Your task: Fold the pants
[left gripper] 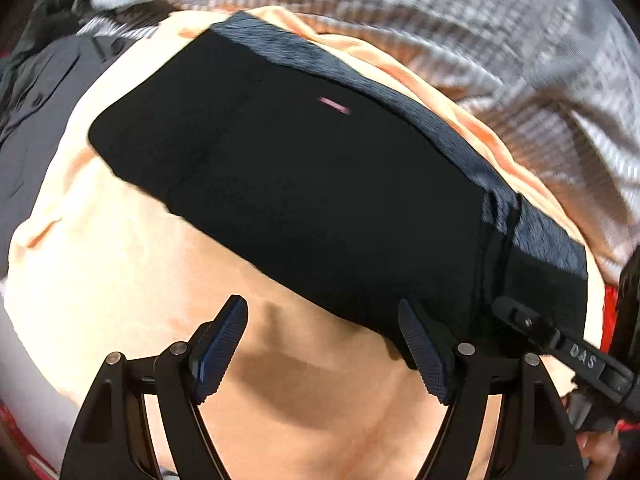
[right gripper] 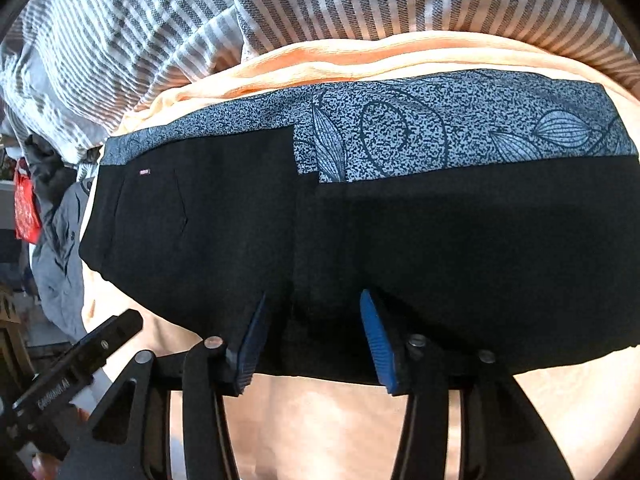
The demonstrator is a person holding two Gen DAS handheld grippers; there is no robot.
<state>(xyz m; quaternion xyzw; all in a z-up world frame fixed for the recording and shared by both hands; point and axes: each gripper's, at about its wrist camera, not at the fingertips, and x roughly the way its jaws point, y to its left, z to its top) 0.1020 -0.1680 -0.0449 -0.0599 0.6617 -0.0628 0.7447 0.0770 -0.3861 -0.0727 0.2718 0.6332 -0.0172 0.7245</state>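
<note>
Lying mid-frame on the peach sheet (right gripper: 320, 420), the black pants (right gripper: 240, 220) appear soft, limp and light. Left gripper (left gripper: 322, 344) and right gripper (right gripper: 310, 340) both gape, empty. Pinch the lower hem edge.

The black pants (right gripper: 248, 232) lie on an orange sheet (right gripper: 320, 420). The right gripper (right gripper: 312, 340) spreads wide over their near edge, perhaps touching.

My left black two-finger gripper (left gripper: 322, 344) hangs with its ribbed blue pads (left gripper: 218, 350) spread wide, gripping nothing. My right black two-finger gripper (right gripper: 312, 338) points forward, its blue pads (right gripper: 378, 344) parted too, tips at dark cloth.
</note>
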